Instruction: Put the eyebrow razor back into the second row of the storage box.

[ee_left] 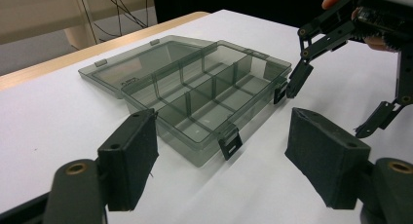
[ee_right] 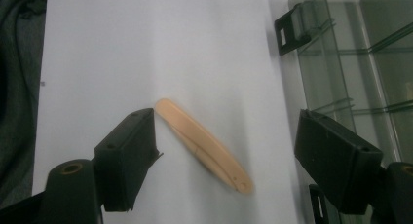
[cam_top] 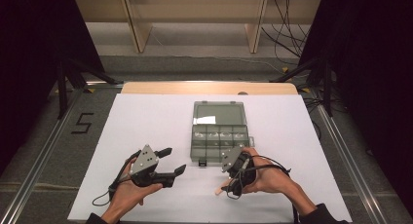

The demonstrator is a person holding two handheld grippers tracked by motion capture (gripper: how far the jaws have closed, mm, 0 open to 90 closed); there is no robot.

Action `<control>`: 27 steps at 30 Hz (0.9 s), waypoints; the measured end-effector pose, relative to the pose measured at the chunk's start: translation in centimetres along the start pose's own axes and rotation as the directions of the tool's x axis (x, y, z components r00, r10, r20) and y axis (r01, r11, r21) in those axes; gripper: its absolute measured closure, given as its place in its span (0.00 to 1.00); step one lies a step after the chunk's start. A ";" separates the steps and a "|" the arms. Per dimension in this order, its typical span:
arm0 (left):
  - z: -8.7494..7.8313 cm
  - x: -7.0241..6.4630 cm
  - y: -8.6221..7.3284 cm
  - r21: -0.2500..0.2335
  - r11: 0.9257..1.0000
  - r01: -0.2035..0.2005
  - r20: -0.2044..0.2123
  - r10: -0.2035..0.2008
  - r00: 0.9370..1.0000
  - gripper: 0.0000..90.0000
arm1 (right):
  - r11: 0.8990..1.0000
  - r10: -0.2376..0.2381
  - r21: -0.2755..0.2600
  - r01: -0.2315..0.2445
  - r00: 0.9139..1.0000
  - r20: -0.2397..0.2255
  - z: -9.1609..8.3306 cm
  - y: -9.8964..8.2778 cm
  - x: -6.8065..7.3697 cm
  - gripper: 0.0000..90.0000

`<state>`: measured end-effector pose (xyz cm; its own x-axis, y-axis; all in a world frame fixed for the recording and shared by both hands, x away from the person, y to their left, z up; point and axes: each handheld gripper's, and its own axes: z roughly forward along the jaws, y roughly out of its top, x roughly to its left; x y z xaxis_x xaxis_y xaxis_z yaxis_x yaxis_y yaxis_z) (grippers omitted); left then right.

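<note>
Since the peach stick point(ee_right: 204, 146) lies between the right gripper point(ee_right: 224, 156)'s wide-open, empty jaws, running 10 to 4 o'clock, that hand's closest; left gripper point(ee_left: 221, 160) open, empty too.

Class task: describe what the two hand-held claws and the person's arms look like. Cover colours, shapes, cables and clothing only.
Both tools are black. The left claw carries a grey three-cornered plate with small screw heads, and a thin black cable trails from it. The right claw also has a grey plate and looping black cables. Seen close, each claw has two blocky black jaws with brass-coloured pivots. The person wears dark sleeves.
</note>
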<state>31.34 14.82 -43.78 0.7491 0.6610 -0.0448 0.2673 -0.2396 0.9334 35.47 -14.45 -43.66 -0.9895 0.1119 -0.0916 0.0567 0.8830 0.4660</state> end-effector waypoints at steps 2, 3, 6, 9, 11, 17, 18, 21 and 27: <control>0.0 0.0 0.0 0.000 1.000 -0.002 0.002 0.002 1.000 0.29 | 1.000 -0.009 0.012 0.009 1.000 -0.003 0.1 0.0 0.1 0.27; 0.0 0.0 0.0 0.000 1.000 -0.002 0.002 0.002 1.000 0.29 | 1.000 -0.009 0.012 0.009 1.000 -0.003 0.1 0.0 0.1 0.27; 0.1 -0.1 0.0 0.001 1.000 -0.001 0.000 0.001 1.000 0.29 | 0.999 -0.022 0.024 0.022 1.000 -0.010 0.3 0.0 0.1 0.29; 0.1 -0.1 -0.1 0.000 1.000 -0.001 0.000 0.001 1.000 0.28 | 0.999 -0.026 0.034 0.026 1.000 -0.011 0.5 0.0 0.1 0.29; 0.1 -0.1 -0.1 0.001 1.000 -0.003 0.000 0.003 1.000 0.28 | 0.999 -0.028 0.040 0.029 1.000 -0.009 0.6 -0.1 0.1 0.30; 0.0 -0.2 -0.2 0.001 1.000 -0.008 0.004 0.008 1.000 0.27 | 0.994 -0.060 0.087 0.061 0.998 -0.015 1.1 0.0 0.0 0.32; 0.0 -0.2 -0.2 0.001 1.000 -0.008 0.005 0.008 1.000 0.27 | 0.992 -0.064 0.103 0.066 0.998 -0.027 1.4 0.0 0.1 0.33; 0.1 0.0 -0.2 -0.002 1.000 -0.008 0.008 0.008 1.000 0.27 | 0.989 -0.079 0.122 0.083 0.996 -0.041 1.8 0.0 0.1 0.34; 0.1 0.0 -0.3 0.006 1.000 -0.004 0.002 0.004 1.000 0.27 | 0.983 -0.092 0.155 0.101 0.994 -0.065 2.4 0.1 0.2 0.41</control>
<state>31.34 14.83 -44.11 0.7516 0.6583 -0.0415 0.2678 -0.2470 0.9313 35.57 -13.23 -45.70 -0.9970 0.0005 -0.0768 -0.0236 0.9495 0.3127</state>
